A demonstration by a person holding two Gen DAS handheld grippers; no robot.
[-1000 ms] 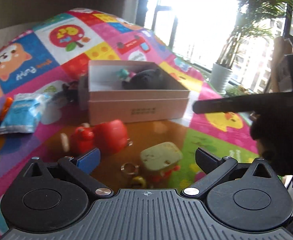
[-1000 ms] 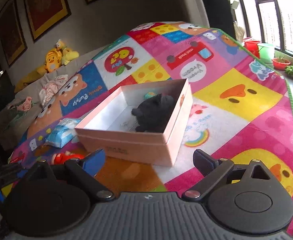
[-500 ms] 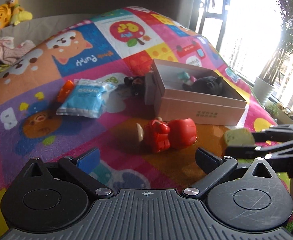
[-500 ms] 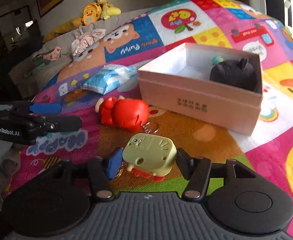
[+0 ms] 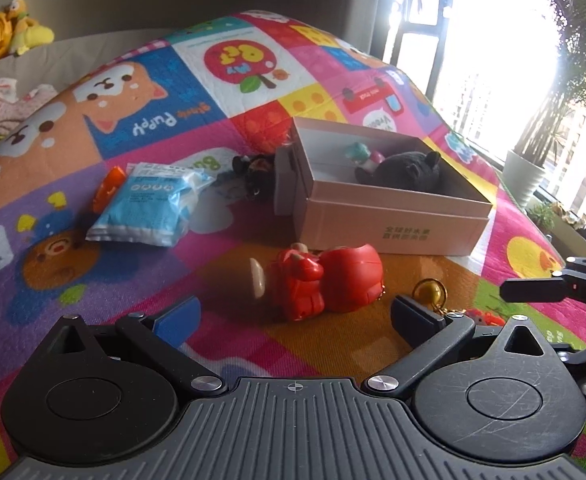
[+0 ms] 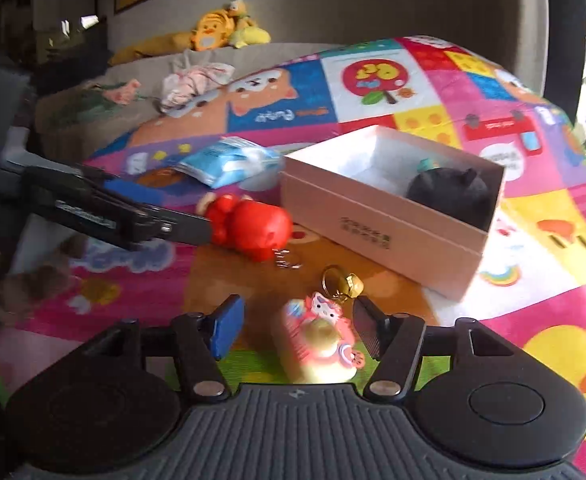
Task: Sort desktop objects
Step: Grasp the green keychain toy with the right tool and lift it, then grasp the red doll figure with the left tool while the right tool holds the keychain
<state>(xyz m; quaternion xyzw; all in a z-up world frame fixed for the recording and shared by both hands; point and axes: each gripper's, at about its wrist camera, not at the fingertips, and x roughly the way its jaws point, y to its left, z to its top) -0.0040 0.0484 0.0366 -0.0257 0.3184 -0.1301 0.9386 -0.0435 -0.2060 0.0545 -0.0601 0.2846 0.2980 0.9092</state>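
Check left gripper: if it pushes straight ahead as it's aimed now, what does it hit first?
Most likely the red toy, lying on the mat between the open fingers of the left gripper and just ahead of them. The pink box sits behind it. Depth is only approximate in the fisheye view.

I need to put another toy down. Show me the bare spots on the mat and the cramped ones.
Bare mat lies left of the red toy, below the blue packet, and across the puppy panel behind them. The yellow duck panel right of the pink box is free too. It is crowded in front of the box, around the red toy, gold bell and cream keychain toy.
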